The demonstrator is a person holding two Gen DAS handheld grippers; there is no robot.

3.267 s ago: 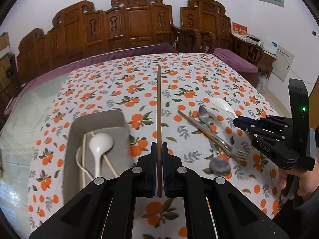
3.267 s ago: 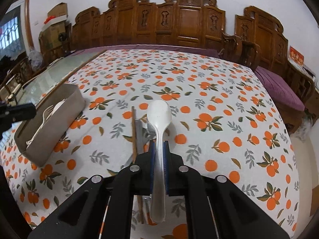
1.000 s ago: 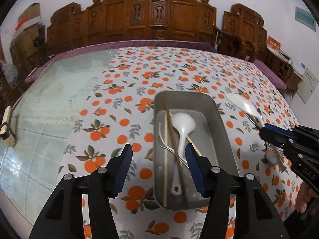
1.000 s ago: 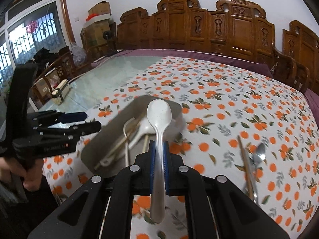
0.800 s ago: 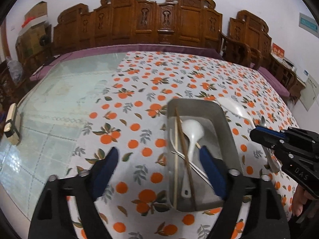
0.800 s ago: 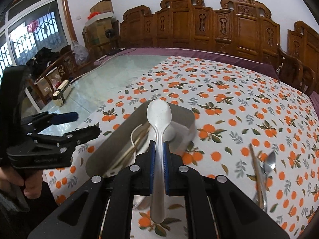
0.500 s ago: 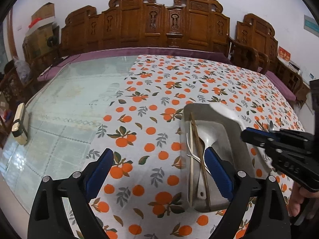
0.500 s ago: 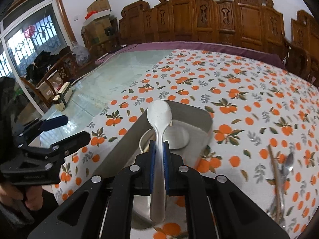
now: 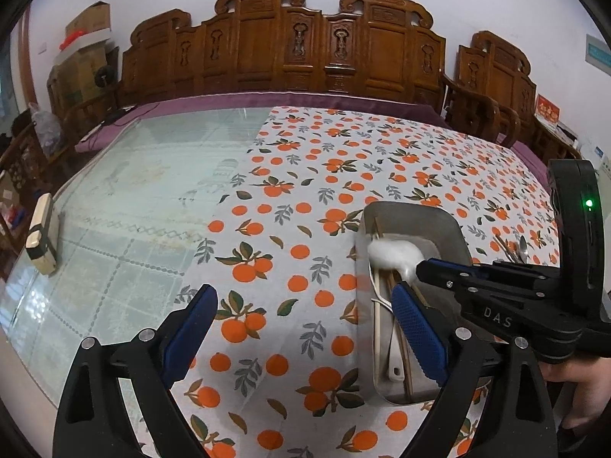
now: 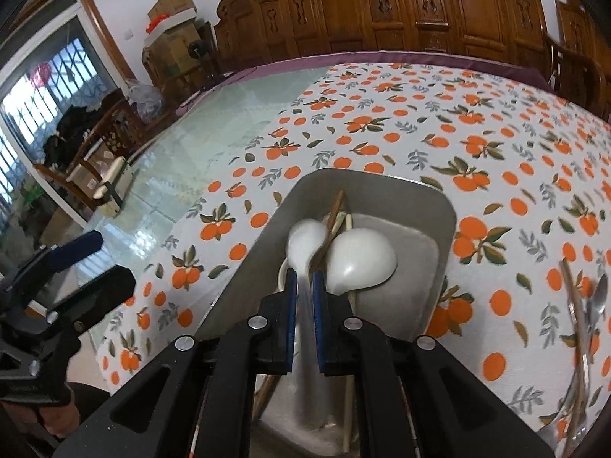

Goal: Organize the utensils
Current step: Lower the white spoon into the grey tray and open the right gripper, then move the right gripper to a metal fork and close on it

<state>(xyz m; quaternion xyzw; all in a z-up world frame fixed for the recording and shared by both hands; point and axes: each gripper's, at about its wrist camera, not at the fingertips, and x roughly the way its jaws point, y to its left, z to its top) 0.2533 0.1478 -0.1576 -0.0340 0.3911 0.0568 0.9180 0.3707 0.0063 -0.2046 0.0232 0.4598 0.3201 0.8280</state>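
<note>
Metal tray [image 10: 431, 206] sits near the tablecloth's [image 9: 305, 175] left edge, bare glass tabletop [image 9: 145, 175] beyond. Right gripper [image 10: 304, 286] clamps a white spoon [image 10: 305, 246] over the tray's chopsticks [image 10: 336, 210]; left gripper [image 9: 305, 328] hangs wide open, holding nothing, over free cloth.

carved wooden chairs [image 9: 324, 49], orange-print tablecloth [image 9: 290, 229], cardboard boxes [image 10: 172, 4]
</note>
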